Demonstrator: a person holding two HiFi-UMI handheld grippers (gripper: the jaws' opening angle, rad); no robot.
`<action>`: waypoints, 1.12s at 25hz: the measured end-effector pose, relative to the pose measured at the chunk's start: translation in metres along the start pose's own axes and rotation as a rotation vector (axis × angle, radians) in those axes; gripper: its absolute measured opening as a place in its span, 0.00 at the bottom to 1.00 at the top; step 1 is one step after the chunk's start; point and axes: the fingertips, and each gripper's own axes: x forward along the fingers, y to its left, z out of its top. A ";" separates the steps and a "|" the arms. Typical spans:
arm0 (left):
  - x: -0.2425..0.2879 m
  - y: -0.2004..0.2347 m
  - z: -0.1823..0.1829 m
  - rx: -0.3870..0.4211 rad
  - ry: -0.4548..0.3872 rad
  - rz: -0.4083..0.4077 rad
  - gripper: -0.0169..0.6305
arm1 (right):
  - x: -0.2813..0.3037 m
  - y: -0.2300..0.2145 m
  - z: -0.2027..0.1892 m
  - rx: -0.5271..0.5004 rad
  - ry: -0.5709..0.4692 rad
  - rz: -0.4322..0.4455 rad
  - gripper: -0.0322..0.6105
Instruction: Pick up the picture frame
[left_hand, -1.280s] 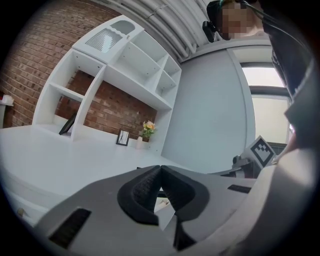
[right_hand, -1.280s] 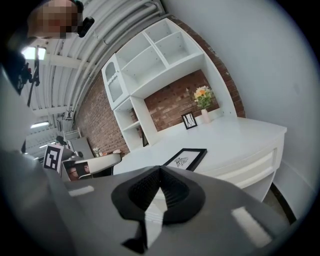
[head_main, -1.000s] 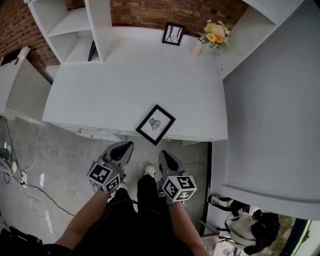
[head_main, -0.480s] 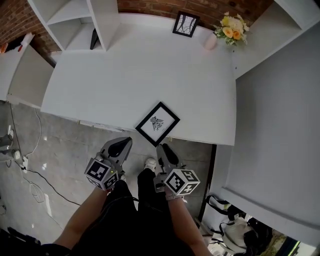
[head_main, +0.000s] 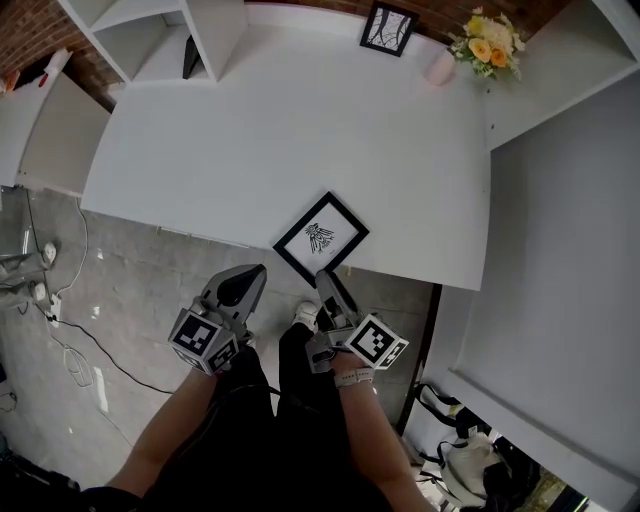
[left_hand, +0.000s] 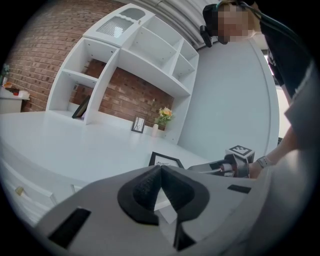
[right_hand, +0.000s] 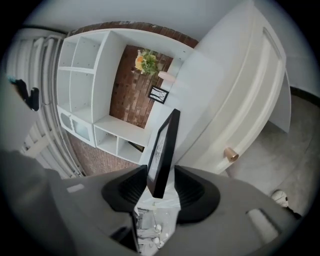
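Picture frame (head_main: 321, 238): black border, white mat, small dark print. It lies flat on the white table (head_main: 250, 150) at the near edge and is turned diamond-wise. One corner projects past the edge toward the person.

Right gripper (head_main: 328, 282): positioned at the projecting corner. In the right gripper view the corner of the picture frame (right_hand: 162, 150) stands edge-on between the jaws of the right gripper (right_hand: 162, 184). The jaws have just been opening and now stand wide, one on each face of the frame. The pads do not clamp it, and a clear gap shows on one side.

Left gripper (head_main: 245, 280): held over the floor, just short of the table edge and apart from the frame. In the left gripper view the jaws of the left gripper (left_hand: 160, 172) are closed pad to pad with nothing between them. The picture frame (left_hand: 166, 160) lies ahead on the table.

Rear of table: a second small frame (head_main: 389, 27) stands upright near a bunch of yellow flowers (head_main: 487, 45). A white shelf unit (head_main: 190, 30) stands at the left.
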 end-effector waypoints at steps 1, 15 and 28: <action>0.000 0.001 -0.001 0.000 0.002 0.004 0.03 | 0.002 0.000 0.000 0.015 0.002 0.009 0.32; 0.001 0.005 -0.005 -0.027 0.011 0.028 0.03 | 0.026 -0.005 -0.004 0.139 0.054 0.049 0.29; -0.013 0.021 -0.012 -0.057 0.006 0.068 0.03 | 0.032 -0.013 -0.007 0.250 0.032 0.072 0.23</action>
